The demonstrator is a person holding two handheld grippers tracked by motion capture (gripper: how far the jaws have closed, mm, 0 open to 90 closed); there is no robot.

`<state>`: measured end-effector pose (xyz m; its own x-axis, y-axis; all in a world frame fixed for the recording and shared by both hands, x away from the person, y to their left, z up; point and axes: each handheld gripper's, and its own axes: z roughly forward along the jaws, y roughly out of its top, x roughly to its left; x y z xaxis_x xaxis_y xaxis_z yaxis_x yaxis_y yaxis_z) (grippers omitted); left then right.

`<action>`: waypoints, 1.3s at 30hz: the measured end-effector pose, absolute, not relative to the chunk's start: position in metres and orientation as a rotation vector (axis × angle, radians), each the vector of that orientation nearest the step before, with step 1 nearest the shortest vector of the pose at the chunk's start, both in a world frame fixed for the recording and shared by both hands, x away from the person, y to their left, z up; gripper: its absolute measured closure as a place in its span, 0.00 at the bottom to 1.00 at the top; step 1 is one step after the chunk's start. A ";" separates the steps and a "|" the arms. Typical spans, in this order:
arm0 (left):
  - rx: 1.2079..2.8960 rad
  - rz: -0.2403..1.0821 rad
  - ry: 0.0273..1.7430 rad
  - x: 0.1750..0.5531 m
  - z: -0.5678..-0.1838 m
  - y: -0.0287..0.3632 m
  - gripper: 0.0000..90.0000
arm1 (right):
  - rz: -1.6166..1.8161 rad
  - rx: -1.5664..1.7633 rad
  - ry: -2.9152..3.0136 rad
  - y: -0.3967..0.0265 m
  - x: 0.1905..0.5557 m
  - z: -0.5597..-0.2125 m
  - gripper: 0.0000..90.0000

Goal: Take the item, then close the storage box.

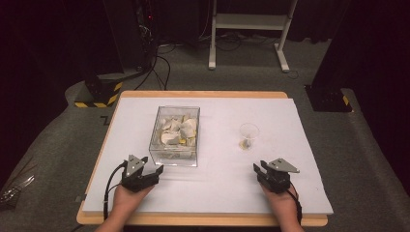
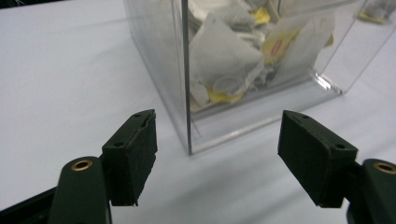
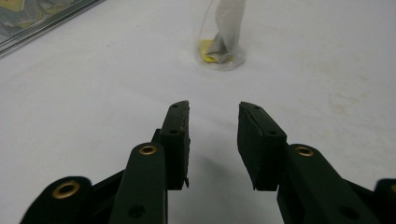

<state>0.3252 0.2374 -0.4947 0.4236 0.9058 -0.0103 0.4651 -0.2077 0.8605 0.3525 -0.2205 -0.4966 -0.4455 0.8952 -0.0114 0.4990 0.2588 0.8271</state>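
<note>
Both tools rest on my white bench (image 1: 217,193): left tool (image 1: 157,170) gaping wide and empty at the clear box (image 1: 175,135) of tea bags (image 1: 180,129), right tool (image 1: 257,169) partly open, empty, aimed at the small glass (image 1: 248,136) holding one tea bag.

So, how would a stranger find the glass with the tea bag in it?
Start at the white table. Right of the clear box of tea bags stands a small clear glass, alone, ahead of the right gripper. It is round and holds one tea bag; the box is square and full.
</note>
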 end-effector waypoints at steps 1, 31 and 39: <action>1.846 0.657 1.177 0.324 -0.495 0.240 0.32 | 1.074 1.260 2.045 -0.223 0.352 -0.496 0.70; 1.976 0.606 1.309 0.324 -0.509 0.284 0.30 | 0.860 1.517 1.992 -0.308 0.365 -0.500 0.44; 1.977 0.605 1.308 0.324 -0.509 0.284 0.30 | 0.831 1.488 1.993 -0.305 0.364 -0.500 0.43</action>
<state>0.3237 0.2844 -0.5086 0.3867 0.9222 0.0113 0.6054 -0.2630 0.7512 0.3640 -0.3047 -0.5002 -0.2670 0.9628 -0.0412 0.6484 0.2111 0.7314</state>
